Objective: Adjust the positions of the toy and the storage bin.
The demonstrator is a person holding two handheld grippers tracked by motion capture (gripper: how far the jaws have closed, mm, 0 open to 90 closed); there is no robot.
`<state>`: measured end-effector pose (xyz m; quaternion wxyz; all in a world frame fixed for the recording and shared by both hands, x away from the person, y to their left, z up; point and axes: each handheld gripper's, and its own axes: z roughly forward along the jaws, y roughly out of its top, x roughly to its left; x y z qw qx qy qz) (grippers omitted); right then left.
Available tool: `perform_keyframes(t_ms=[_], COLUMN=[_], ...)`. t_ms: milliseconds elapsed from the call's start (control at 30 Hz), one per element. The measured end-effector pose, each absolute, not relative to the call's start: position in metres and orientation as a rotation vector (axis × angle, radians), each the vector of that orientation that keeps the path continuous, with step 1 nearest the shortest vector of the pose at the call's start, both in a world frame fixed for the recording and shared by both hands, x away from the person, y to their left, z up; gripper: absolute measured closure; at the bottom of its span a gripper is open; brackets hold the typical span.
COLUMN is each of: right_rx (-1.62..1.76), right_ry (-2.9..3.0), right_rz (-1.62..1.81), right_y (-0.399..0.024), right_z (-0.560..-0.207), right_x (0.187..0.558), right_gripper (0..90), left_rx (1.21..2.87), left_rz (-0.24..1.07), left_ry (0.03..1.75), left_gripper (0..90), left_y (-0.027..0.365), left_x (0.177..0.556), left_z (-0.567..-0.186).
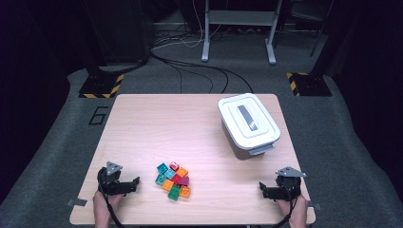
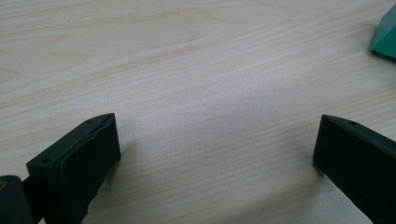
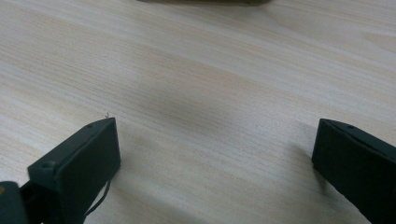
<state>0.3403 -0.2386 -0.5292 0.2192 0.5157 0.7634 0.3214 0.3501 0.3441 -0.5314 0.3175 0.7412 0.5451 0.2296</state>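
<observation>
A cluster of several small coloured bricks [image 1: 173, 181], in teal, red, orange, green and magenta, lies on the wooden table [image 1: 157, 123] near its front middle. My left gripper [image 1: 127, 185] rests low at the front left, pointing right toward the bricks, its jaws wide apart over bare wood [image 2: 217, 140]. A green brick's corner [image 2: 386, 37] peeks in at the upper right of the left gripper view. At the front right, my right gripper [image 1: 265, 190] points left, open, with only tabletop between its jaws [image 3: 217, 140].
A white lidded box [image 1: 248, 122] with a grey handle stands at the table's back right. Beyond the table are grey floor, black cables and a metal stand. Bare wood lies between the box and the bricks.
</observation>
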Motion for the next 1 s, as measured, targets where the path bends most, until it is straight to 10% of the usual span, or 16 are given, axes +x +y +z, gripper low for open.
perform_keyframes(t_ms=[1000], right_rx=[1.441], right_ry=[2.129], right_rz=[0.878], right_y=[-0.233], right_z=[-0.513], right_x=[0.34], right_gripper=[0.0], left_rx=[1.948], left_rz=[0.607], left_ry=[1.44], left_gripper=[0.5], left_y=[0.343], left_x=[0.35], left_z=[-0.531])
